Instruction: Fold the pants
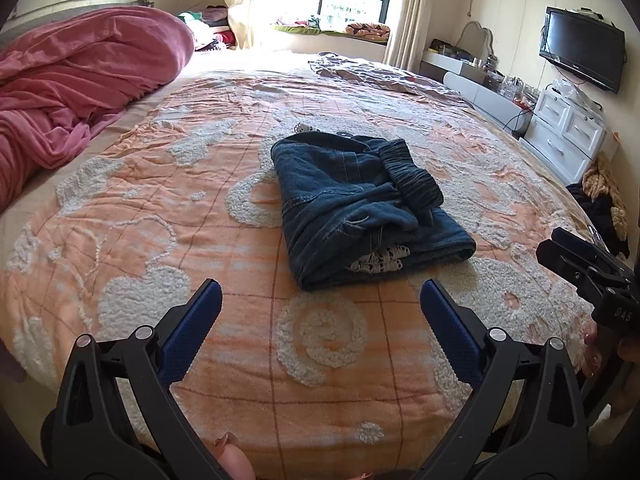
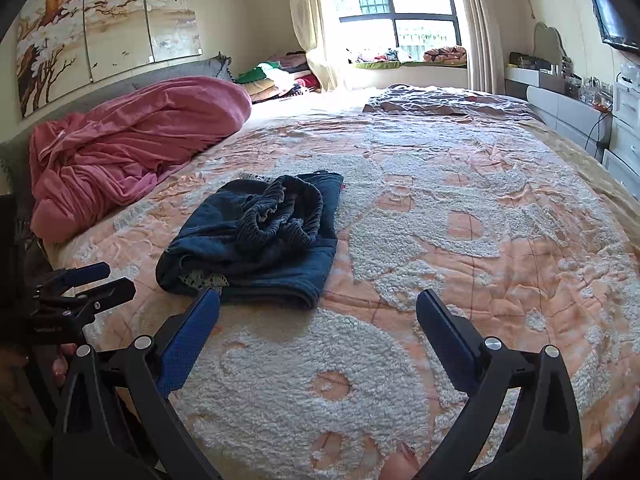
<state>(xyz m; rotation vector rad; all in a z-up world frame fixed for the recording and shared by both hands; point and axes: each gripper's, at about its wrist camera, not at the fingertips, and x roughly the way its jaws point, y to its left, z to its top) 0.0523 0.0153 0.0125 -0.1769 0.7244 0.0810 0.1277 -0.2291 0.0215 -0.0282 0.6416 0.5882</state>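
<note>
Grippers (image 1: 320, 300) wide (both), pants (image 1: 360, 204) mid-bed

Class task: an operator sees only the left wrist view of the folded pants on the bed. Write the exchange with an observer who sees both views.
Operator: Is the right gripper holding anything?
Observer: No. The right gripper has its jaws wide apart, with only bedspread between them.
Operator: How does the waistband look from that side?
Observer: On the pants, the ribbed waistband lies bunched in a loose loop on top.
Operator: What hangs above the pink blanket?
Observer: Above the pink blanket, a panelled painting of blossoming branches.
</note>
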